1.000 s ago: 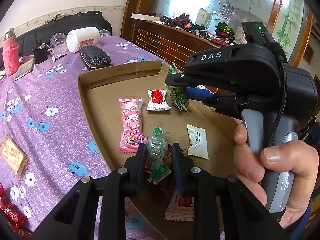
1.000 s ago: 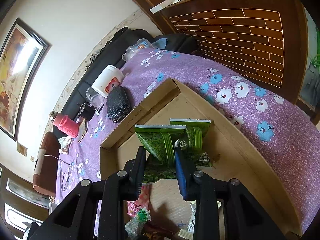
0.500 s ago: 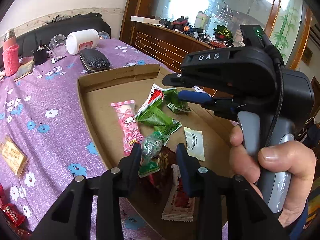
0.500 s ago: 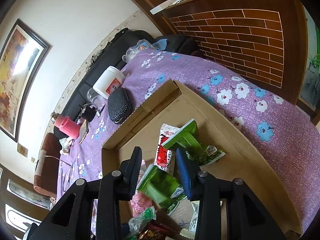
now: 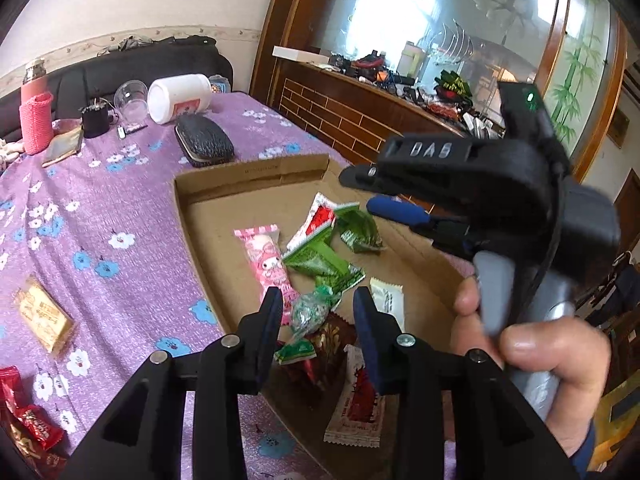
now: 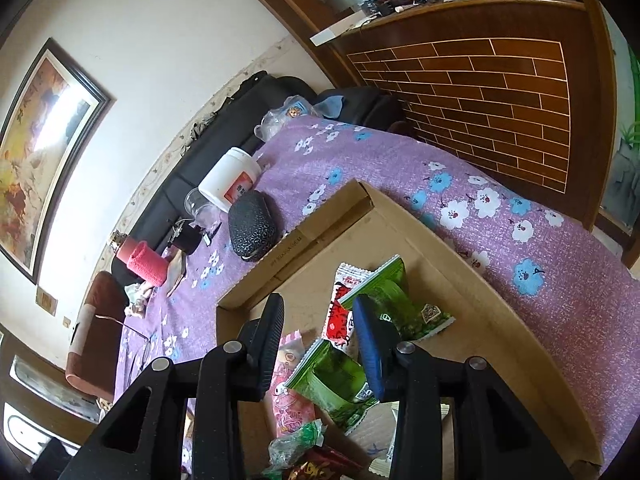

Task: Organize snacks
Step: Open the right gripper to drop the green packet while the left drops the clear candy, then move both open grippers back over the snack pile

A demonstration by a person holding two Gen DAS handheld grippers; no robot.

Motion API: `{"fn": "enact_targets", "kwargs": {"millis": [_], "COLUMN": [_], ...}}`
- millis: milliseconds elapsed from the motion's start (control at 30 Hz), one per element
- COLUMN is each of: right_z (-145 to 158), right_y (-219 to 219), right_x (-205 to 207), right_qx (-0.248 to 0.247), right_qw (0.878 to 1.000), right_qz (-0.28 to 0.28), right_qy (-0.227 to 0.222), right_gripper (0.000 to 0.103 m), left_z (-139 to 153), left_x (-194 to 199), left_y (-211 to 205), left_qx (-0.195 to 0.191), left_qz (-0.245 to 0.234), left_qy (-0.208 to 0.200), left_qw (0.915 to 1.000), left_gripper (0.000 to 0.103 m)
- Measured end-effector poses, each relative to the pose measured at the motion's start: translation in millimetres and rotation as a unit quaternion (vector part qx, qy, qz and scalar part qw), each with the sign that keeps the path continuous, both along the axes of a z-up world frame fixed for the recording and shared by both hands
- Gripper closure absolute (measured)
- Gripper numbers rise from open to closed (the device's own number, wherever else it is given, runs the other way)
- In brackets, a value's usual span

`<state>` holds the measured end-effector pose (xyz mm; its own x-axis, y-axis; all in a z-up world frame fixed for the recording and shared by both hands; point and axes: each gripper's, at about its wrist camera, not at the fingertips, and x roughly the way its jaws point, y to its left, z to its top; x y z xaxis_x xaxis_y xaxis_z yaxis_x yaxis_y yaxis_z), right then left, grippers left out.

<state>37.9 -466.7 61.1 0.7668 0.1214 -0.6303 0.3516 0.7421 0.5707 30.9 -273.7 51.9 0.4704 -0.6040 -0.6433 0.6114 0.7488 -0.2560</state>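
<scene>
Both grippers, left (image 5: 316,312) and right (image 6: 318,330), now gape empty; green packets (image 6: 340,384) just dropped into box (image 5: 256,172)

In the cardboard tray (image 5: 192,216), the pink snack packet (image 5: 266,258) lies left of centre, green packets (image 5: 320,260) just right of it, a white sachet (image 5: 386,296) beyond; the left gripper (image 5: 316,316) hangs parted over a clear-green candy bag (image 5: 310,312) near the tray's near edge
</scene>
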Motion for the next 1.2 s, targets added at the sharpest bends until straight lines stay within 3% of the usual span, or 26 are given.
{"fn": "enact_targets", "kwargs": {"millis": [200,433,600,700,833,967,1033,1200], "right_z": [4,8,14,17,21,19,16,12], "right_y": [8,18,33,46,70,86,90,91], "right_x": [1,3,4,3,4,7,8,10], "right_qx": [-0.02,-0.04,-0.06,-0.073,-0.092,-0.109,-0.112,-0.112], "right_qw": [1.0,0.999,0.997,0.994,0.987,0.983,0.983,0.983], "right_qz": [0.008,0.021,0.049,0.07,0.114,0.135,0.139,0.14], "right_qy": [-0.005,-0.013,-0.029,-0.041,-0.058,-0.053,-0.049,-0.043], "right_gripper": [0.065,0.065,0.065,0.065,0.065,0.064,0.064,0.064], "left_z": [19,32,40,37,21,-7,-18,-36], "left_x": [-7,-12,-24,-27,-25,-26,-20,-14], "left_y": [7,35,80,132,211,288,302,300], "left_qx": [0.011,0.023,0.026,0.033,0.027,0.001,-0.007,-0.003], "left_qz": [0.014,0.04,0.068,0.109,0.172,0.258,0.274,0.25], "left_qy": [-0.007,0.014,-0.004,-0.011,0.021,0.077,0.104,0.128], "left_qw": [0.9998,0.9988,0.9973,0.9935,0.9845,0.9632,0.9562,0.9597], "left_gripper": [0.068,0.068,0.067,0.063,0.062,0.062,0.062,0.06]}}
